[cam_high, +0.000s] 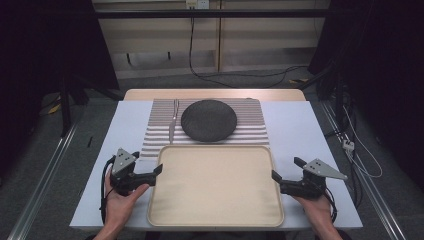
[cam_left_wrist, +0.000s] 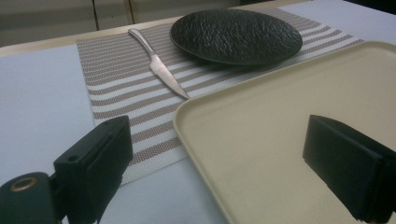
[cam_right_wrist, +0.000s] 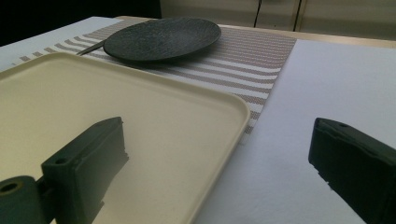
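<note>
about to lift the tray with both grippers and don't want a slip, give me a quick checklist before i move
1. Left gripper open, jaws astride the tray's left rim: ok.
2. Right gripper open, jaws astride the right rim: ok.
3. Nothing lying in the tray to slide off: ok.
4. Tray's far edge overlaps the striped mat, which might drag: not ok.
5. Plate and knife lie beyond the tray, apart from it: ok.
6. Both grippers level with the rim for an even lift: cannot tell.
</note>
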